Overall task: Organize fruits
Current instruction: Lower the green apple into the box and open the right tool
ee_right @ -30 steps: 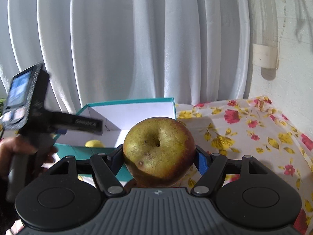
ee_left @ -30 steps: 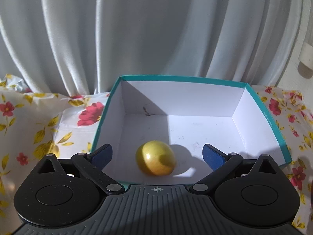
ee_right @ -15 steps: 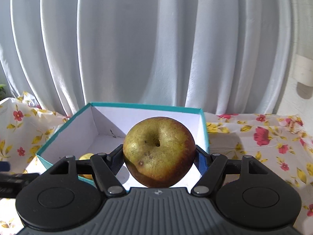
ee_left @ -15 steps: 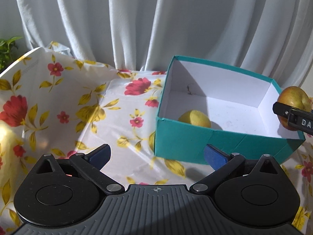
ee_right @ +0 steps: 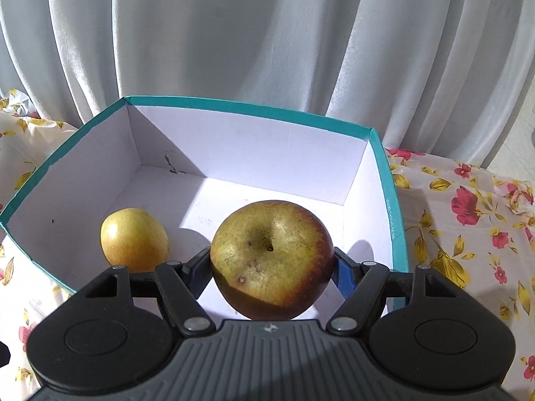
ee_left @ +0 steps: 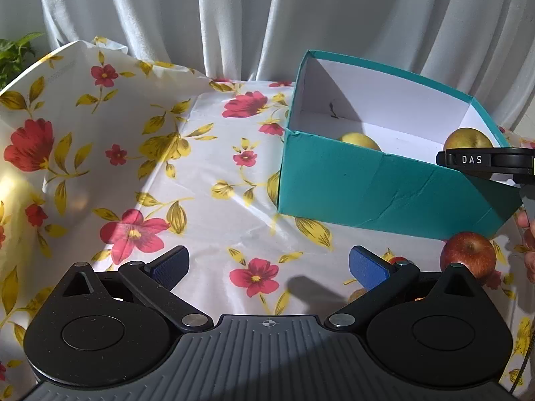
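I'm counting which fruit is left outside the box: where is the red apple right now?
In the left wrist view the red apple sits on the floral tablecloth at lower right, just in front of the teal box, near its right corner.

Domestic interior, apparently a table set against a window or wall in a home. Evidence: floral plastic tablecloth point(ee_left: 174, 180) in red and yellow; full-length white pleated curtain point(ee_right: 267, 40) behind; leafy houseplant point(ee_left: 15, 53) at the left edge; teal cardboard box point(ee_left: 378, 190) reused as a fruit container.
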`<state>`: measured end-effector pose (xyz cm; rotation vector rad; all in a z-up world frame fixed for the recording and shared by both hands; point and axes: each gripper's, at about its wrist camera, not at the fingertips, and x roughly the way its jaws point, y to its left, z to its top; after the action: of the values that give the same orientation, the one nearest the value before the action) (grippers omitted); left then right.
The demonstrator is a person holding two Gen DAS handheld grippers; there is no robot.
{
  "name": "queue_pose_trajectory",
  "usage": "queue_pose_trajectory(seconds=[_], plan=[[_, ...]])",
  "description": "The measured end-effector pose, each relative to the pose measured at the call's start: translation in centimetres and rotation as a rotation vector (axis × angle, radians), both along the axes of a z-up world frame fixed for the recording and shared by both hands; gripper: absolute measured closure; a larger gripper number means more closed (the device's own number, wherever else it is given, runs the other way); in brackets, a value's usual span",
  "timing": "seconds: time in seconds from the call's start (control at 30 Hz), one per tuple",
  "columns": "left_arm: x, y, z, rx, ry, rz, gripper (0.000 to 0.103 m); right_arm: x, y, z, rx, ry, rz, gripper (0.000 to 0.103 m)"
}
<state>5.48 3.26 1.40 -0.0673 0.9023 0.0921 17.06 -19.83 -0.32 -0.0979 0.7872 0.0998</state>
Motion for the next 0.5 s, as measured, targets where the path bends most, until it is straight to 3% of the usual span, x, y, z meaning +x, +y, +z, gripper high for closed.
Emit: queue_pose_trajectory(seconds=[0.07, 0.13, 0.23, 0.3, 0.4, 0.43, 0.5], plan=[[-0.2, -0.4, -0.1, -0.006, -0.002, -0.021, 0.000, -0.1, -0.1, 0.2, 0.002, -0.009, 0.000, 0.030], [-0.2, -0.7, -0.3, -0.012, 0.006, -0.033, 0.000, -0.8, -0.5, 0.9, 0.018, -0.041, -0.001, 0.018], [-0.4, -1.3, -0.8, -0.015, 0.006, -0.065, 0.000, -3.5, -1.4, 3.0, 0.073, -0.153, 0.003, 0.013], [-0.7, -1.9, -1.2, 0.004, -0.004, -0.094, 0.000, -7.1, -2.3, 4.9, 0.131, -0.302, -0.028, 0.000], [-1.3, -2.7, -1.7, 0.026, -0.031, -0.141, 0.000, -14.3, -4.0, 5.5, 0.275, -0.566, -0.028, 0.000], [-1.4, -2.9, -1.9, 0.024, -0.031, -0.155, 0.000, -16.3, -4.4, 5.0, 0.314, -0.610, -0.022, 0.000], [-1.5, -3.2, -2.3, 0.025, -0.019, -0.166, 0.000, -18.2, -4.3, 4.2, 0.304, -0.532, -0.008, 0.000]])
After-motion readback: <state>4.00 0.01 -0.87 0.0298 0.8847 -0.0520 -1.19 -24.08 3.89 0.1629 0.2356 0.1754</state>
